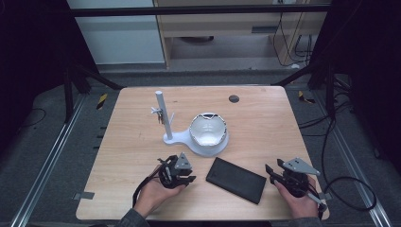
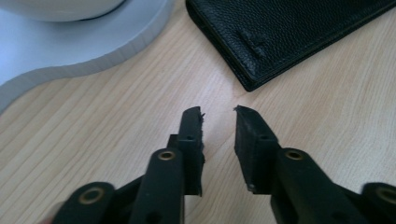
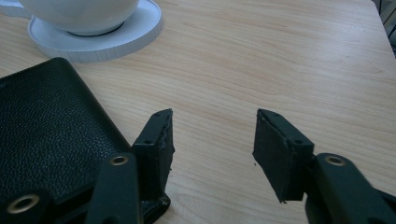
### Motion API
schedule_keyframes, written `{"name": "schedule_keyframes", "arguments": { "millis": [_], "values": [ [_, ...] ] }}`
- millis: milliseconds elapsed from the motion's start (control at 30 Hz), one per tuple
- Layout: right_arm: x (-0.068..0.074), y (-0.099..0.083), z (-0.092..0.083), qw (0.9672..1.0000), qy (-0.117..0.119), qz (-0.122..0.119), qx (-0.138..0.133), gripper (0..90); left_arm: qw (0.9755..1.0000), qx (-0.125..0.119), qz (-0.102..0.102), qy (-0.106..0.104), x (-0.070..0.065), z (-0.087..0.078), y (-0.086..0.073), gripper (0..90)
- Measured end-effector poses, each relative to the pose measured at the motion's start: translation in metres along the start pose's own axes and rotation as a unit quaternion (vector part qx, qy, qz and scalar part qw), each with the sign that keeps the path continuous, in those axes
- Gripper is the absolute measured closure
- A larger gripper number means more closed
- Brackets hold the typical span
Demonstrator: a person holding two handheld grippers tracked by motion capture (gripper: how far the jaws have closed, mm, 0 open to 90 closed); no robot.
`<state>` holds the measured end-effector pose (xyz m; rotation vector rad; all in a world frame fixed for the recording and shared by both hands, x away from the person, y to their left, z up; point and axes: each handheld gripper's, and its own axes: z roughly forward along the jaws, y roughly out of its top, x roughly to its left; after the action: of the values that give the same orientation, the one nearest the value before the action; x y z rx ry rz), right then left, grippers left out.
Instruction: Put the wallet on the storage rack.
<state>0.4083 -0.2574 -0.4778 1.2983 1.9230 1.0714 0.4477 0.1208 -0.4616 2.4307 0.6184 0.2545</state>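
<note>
A black leather wallet [image 1: 236, 179] lies flat near the table's front, between my two grippers. My left gripper [image 1: 182, 171] rests low on the table just left of it, open, jaws a small gap apart with nothing between them [image 2: 218, 112]; the wallet's corner [image 2: 280, 37] lies just ahead. My right gripper [image 1: 274, 170] sits to the wallet's right, open wide and empty [image 3: 214, 121], with the wallet [image 3: 46, 126] beside its left jaw. A white bowl [image 1: 208, 129] sits on a white round base [image 1: 210, 147] joined to an upright white post [image 1: 161, 113].
The wooden table [image 1: 265, 123] has a small dark round hole [image 1: 233, 99] near its far edge. The white base's rim [image 2: 93, 51] lies ahead of my left gripper. Cables trail over the floor to the right [image 1: 340, 142].
</note>
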Motion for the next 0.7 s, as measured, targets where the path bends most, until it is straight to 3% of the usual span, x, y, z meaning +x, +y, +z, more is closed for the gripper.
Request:
{"name": "schedule_keyframes", "arguments": {
  "millis": [233,367,700],
  "values": [
    [0.000,-0.002,-0.001,1.0000,0.001,-0.010,0.000,56.6,0.9987,0.039,0.032,-0.012,-0.010,0.019,0.012,85.8],
    [0.000,-0.002,-0.002,0.9998,0.004,-0.018,-0.001,61.8,0.9979,0.050,0.036,-0.017,-0.012,0.027,0.017,89.7],
    [0.000,-0.002,-0.003,0.9996,0.012,-0.025,-0.006,66.7,0.9970,0.062,0.043,-0.019,-0.015,0.036,0.022,90.0]
  ]
}}
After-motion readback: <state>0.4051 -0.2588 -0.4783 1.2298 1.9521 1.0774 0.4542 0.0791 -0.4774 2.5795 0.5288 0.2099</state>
